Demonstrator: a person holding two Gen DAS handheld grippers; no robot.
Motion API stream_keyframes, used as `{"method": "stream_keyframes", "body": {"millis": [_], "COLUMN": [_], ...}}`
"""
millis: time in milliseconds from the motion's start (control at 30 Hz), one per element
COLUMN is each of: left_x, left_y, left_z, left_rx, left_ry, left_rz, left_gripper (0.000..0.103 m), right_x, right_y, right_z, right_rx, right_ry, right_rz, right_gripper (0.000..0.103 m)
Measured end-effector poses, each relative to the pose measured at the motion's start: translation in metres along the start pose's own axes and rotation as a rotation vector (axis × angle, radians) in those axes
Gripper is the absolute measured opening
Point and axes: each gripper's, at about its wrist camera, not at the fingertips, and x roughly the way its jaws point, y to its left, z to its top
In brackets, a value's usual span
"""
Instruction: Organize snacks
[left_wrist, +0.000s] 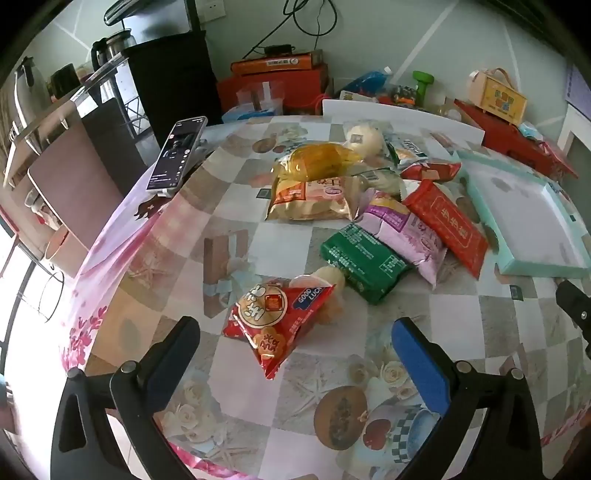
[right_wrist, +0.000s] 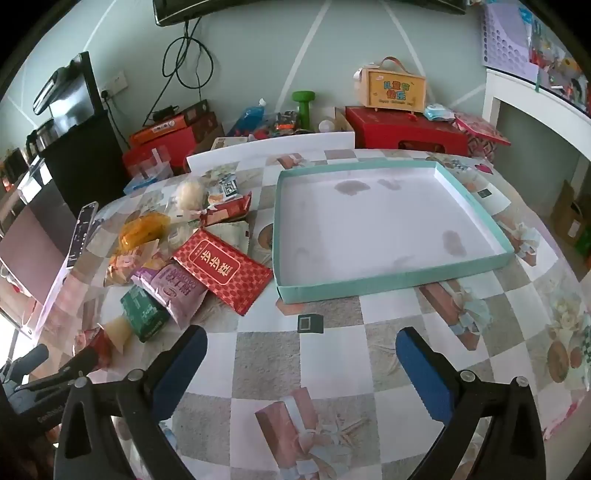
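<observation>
Checked oilcloth printed with roses and gift parcels covers the table (left_wrist: 255, 236). Left wrist view: left gripper (left_wrist: 295, 347) spread wide, nothing between the blue-padded fingers (left_wrist: 421, 362), hovering just short of a red triangular snack bag (left_wrist: 273, 321). Beyond it, a loose heap of crinkly packets: one green packet (left_wrist: 364, 260), one purple packet (left_wrist: 402, 236), one flat red packet (left_wrist: 448, 221), a tan crisp bag (left_wrist: 314, 197), a clear yellow bag (left_wrist: 317, 162). A phone (left_wrist: 177, 153) stands propped at the table's left edge.

Right wrist view: right gripper (right_wrist: 301, 354) also wide open and empty, over bare cloth. Ahead sits one shallow teal-walled cardboard tray (right_wrist: 391, 284), white inside, stained, holding nothing. The flat red packet lies just beside its left wall; the heap is left of that. Boxes and a green dumbbell (right_wrist: 306, 105) crowd the wall.
</observation>
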Motion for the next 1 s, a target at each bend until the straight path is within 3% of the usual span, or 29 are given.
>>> {"method": "stream_keyframes", "body": {"millis": [200,233,1000], "left_x": [0.004,0.005,0.009], "left_y": [0.001,-0.006,-0.005], "left_z": [0.005,0.002,0.004], "left_rx": [-0.001,-0.006,-0.036], "left_ry": [0.01,-0.033,-0.06], "left_rz": [0.018,0.003,-0.032], "left_gripper": [0.103,0.103,0.103], "right_x": [0.009,0.012,0.016], "right_y": [0.004,0.006,0.006], "right_z": [-0.002,-0.004,-0.004], "right_rx": [-0.023,-0.028,-0.031], "right_ry": [0.03,0.027,0.015], "right_rz": [-0.012,-0.008,-0.006], "right_gripper": [0.103,0.103,0.103]}}
